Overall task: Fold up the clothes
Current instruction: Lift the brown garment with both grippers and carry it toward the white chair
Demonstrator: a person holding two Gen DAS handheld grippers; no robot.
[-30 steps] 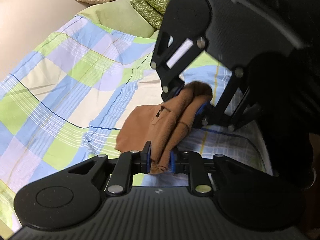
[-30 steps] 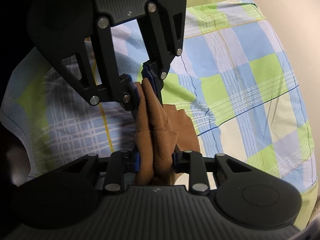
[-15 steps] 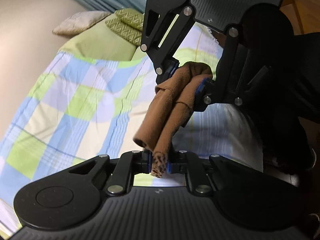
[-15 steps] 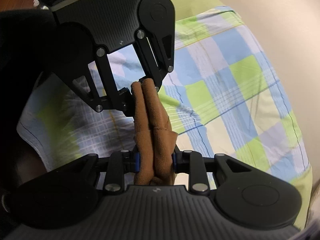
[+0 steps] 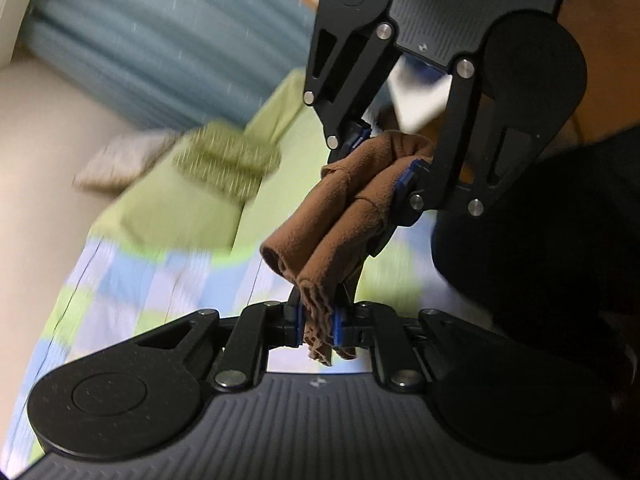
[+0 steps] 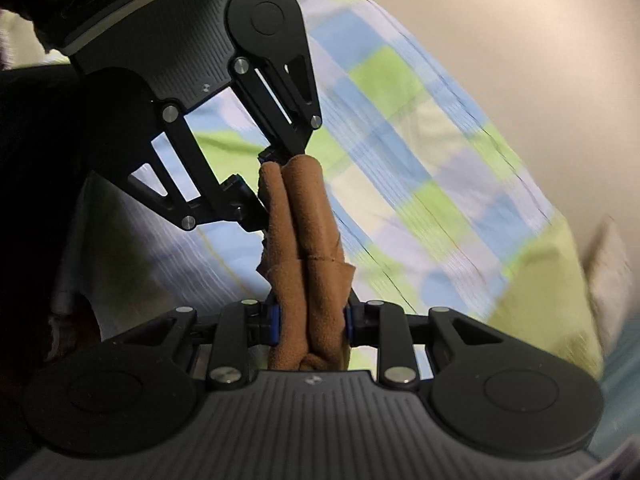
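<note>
No readable text, label, brand name, number or sign shows in either view. The nearest thing to a mark is a small pale emblem moulded into the ribbed black body of each gripper, too small to read as letters: on the left gripper (image 5: pixel 318 322) it sits at about 6 o'clock in the left wrist view, and on the right gripper (image 6: pixel 310 322) at about 6 o'clock in the right wrist view. The same tiny emblem shows on each opposite gripper's body, toward 1 o'clock and 11 o'clock respectively, equally illegible.
</note>
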